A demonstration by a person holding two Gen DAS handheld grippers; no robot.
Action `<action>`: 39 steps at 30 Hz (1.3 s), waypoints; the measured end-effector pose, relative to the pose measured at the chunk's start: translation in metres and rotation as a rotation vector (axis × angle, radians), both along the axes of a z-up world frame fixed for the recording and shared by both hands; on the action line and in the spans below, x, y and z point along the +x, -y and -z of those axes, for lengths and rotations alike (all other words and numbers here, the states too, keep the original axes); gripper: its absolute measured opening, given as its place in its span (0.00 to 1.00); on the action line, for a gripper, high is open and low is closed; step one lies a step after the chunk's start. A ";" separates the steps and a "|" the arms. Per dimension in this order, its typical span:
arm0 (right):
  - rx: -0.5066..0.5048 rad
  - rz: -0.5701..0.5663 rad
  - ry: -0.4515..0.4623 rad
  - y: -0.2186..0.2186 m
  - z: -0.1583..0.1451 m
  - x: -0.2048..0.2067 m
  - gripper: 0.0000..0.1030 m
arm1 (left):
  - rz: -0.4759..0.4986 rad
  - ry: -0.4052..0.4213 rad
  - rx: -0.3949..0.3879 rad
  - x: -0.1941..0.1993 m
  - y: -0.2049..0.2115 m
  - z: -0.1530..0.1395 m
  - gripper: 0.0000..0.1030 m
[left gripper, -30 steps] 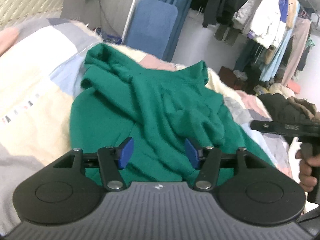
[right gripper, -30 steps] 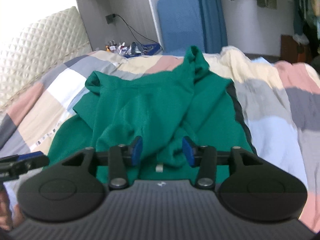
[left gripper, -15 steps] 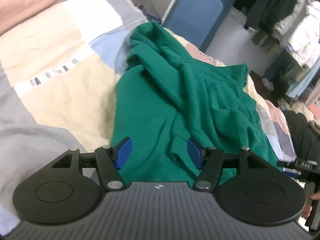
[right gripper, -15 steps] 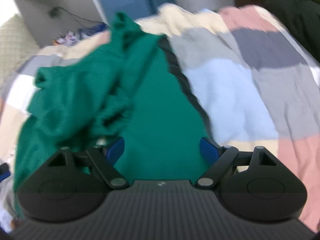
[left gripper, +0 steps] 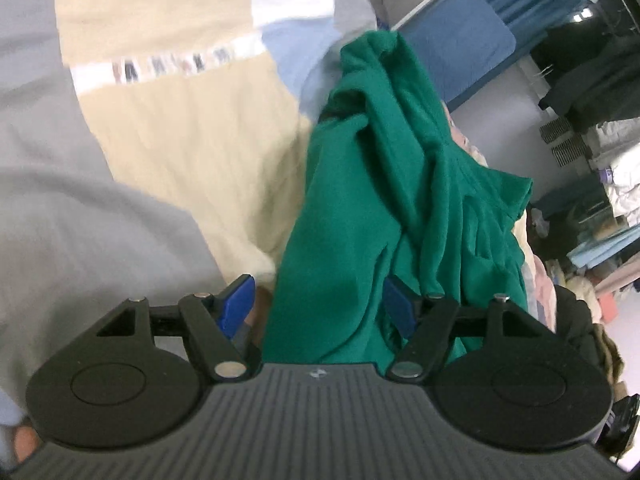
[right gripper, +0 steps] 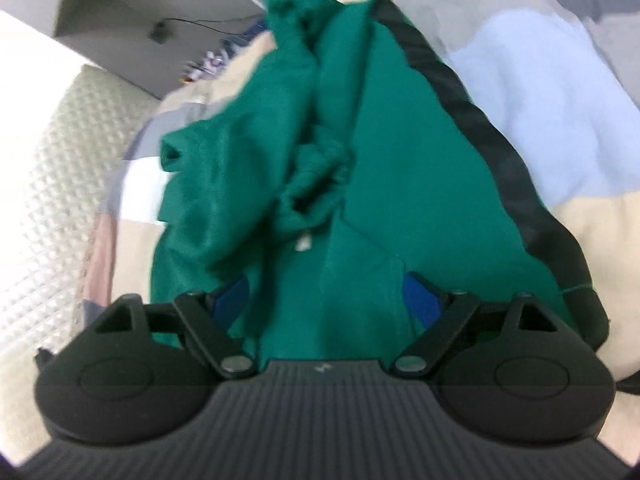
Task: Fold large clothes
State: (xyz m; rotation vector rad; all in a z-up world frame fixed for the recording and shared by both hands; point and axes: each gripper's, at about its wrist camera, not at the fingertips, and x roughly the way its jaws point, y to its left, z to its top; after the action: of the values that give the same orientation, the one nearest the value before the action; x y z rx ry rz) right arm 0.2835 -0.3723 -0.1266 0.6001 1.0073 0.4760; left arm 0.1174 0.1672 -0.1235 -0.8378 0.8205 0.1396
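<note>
Lying crumpled on a patchwork quilt [left gripper: 168, 152], the green garment [left gripper: 360, 216] stretches away from both cameras, its sleeves and folds heaped along the middle and a dark stripe [right gripper: 472, 92] running down its right-hand edge in the right wrist view. Both grippers hang low over its near hem. The left gripper [left gripper: 318, 308] has just been opening and stands wide, its left blue pad over the quilt at the garment's edge and its right pad over the cloth, neither pressing on it. The right gripper [right gripper: 326, 296] has likewise just been opening and stands wide, with green cloth lying between and beneath its blue pads, not pinched. The quilt is made of beige, grey, pale blue, white and pink blocks and covers a bed with a quilted cream headboard [right gripper: 52, 184]. Beyond the bed stands a blue padded panel [left gripper: 460, 40] against a pale wall, and dark and light clothes [left gripper: 592, 80] hang at the right of the left wrist view. A cable [right gripper: 200, 22] runs along the grey wall behind the bed.
</note>
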 end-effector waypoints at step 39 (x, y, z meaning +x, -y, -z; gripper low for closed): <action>-0.116 0.035 -0.062 0.045 0.018 0.002 0.83 | 0.190 -0.093 -0.205 0.013 0.052 0.042 0.75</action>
State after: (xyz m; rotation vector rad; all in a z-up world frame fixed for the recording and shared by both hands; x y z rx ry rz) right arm 0.2854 -0.4175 -0.1447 0.5307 1.0740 0.3671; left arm 0.1299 0.1149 -0.1652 -0.9457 1.0094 -0.0757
